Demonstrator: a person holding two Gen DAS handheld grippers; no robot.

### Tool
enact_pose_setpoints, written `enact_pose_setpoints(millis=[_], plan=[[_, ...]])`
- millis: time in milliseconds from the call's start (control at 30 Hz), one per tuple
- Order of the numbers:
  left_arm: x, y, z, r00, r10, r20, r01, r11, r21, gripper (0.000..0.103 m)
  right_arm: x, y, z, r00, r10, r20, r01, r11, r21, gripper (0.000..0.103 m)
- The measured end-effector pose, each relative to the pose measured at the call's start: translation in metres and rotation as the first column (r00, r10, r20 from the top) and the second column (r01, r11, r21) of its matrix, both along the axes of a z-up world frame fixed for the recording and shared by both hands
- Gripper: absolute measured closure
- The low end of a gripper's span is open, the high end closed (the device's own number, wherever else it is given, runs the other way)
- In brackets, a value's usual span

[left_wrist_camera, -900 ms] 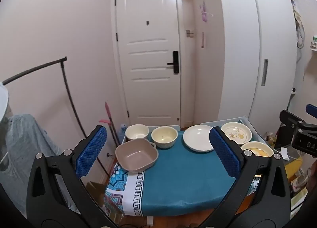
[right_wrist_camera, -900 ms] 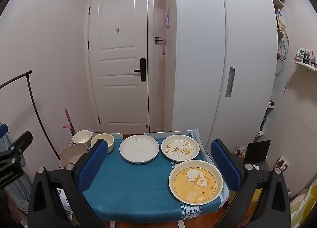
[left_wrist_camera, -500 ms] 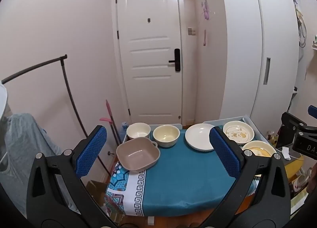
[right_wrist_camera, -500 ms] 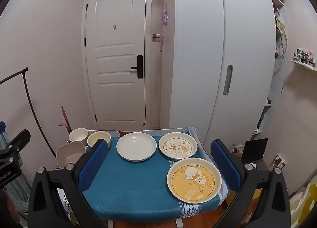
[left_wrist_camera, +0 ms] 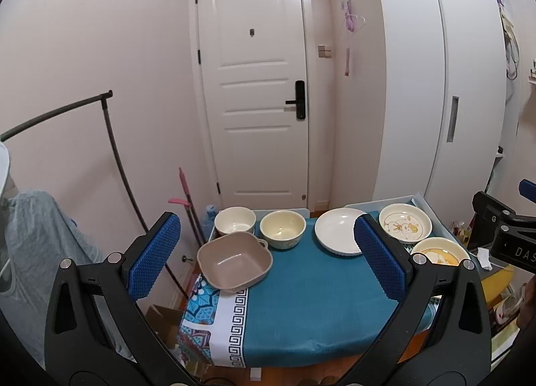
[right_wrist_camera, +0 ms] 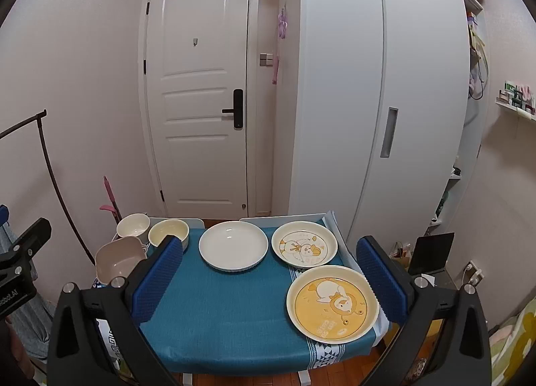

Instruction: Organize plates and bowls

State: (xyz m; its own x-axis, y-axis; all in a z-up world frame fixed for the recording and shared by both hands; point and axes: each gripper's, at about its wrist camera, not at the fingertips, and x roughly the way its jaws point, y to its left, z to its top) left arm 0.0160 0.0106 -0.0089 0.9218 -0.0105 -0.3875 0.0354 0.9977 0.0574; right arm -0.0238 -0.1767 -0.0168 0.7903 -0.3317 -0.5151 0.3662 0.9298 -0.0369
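The left gripper (left_wrist_camera: 267,253) hangs above the near edge of the table (left_wrist_camera: 311,305), its blue-padded jaws spread wide with nothing between them. The right gripper (right_wrist_camera: 269,280) hovers likewise over the blue cloth, jaws wide apart and holding nothing.

Nearest the right gripper, just inside its right finger, lies the yellow plate (right_wrist_camera: 332,304) with a cartoon animal printed on it, at the table's near right corner. Beyond it, farther ahead and still on the right, sits the cream plate (right_wrist_camera: 304,248) with a duck drawing. To the left of that, straight ahead of the right gripper, rests the plain white plate (right_wrist_camera: 233,246); the two plates lie close together, but whether their rims touch I cannot tell.

Ahead of the left gripper and just inside its left finger sits the square beige bowl (left_wrist_camera: 234,262), overhanging the table's left edge. Behind it stand two round bowls side by side: the pale yellow bowl (left_wrist_camera: 282,229) nearer the middle and the white bowl (left_wrist_camera: 235,223) to its left, at the far left corner.

Well beyond the table stands a white door (left_wrist_camera: 254,84), with a tall white wardrobe (right_wrist_camera: 375,91) to its right.
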Motion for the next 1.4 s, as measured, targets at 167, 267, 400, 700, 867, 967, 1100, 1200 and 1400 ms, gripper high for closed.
enact_pose_setpoints(millis=[167, 267, 400, 700, 867, 967, 1100, 1200, 1400], plan=[[0.003, 0.002, -0.001, 1.0, 0.003, -0.005, -0.003, 1.0, 0.001, 0.0, -0.001, 0.001, -0.003, 1.0, 0.003, 0.001, -0.003, 1.0, 0.0, 0.0], [0.006, 0.003, 0.0, 1.0, 0.002, -0.017, -0.002, 1.0, -0.006, 0.0, 0.001, 0.001, -0.004, 1.0, 0.004, -0.003, -0.004, 1.0, -0.001, 0.0], [0.009, 0.004, 0.0, 1.0, 0.003, -0.021, -0.003, 1.0, -0.007, 0.0, 0.007, 0.002, -0.007, 1.0, 0.007, -0.014, -0.007, 1.0, -0.001, 0.0], [0.015, 0.003, 0.0, 1.0, 0.011, -0.028, -0.011, 1.0, 0.005, 0.0, 0.011, 0.002, -0.008, 1.0, 0.01, -0.022, -0.01, 1.0, -0.003, 0.0], [0.016, 0.001, 0.0, 0.999, 0.027, -0.018, -0.027, 0.999, 0.02, 0.0, 0.012, 0.001, -0.007, 1.0, 0.012, -0.023, -0.012, 1.0, -0.002, 0.0], [0.017, 0.002, 0.0, 0.999, 0.029, -0.023, -0.029, 0.999, 0.02, 0.0, 0.014, 0.002, -0.008, 1.0, 0.011, -0.024, -0.011, 1.0, -0.004, 0.0], [0.018, 0.001, 0.001, 0.999, 0.028, -0.029, -0.027, 0.999, 0.028, 0.0, 0.014, 0.003, -0.007, 1.0, 0.011, -0.025, -0.011, 1.0, -0.005, 0.0], [0.017, 0.001, 0.002, 0.999, 0.023, -0.027, -0.022, 0.999, 0.028, 0.0, 0.014, 0.002, -0.006, 1.0, 0.011, -0.026, -0.011, 1.0, -0.005, 0.0], [0.017, -0.001, 0.002, 0.999, 0.014, -0.03, -0.013, 1.0, 0.023, 0.0, 0.015, 0.003, -0.007, 1.0, 0.011, -0.025, -0.011, 1.0, -0.003, 0.0]])
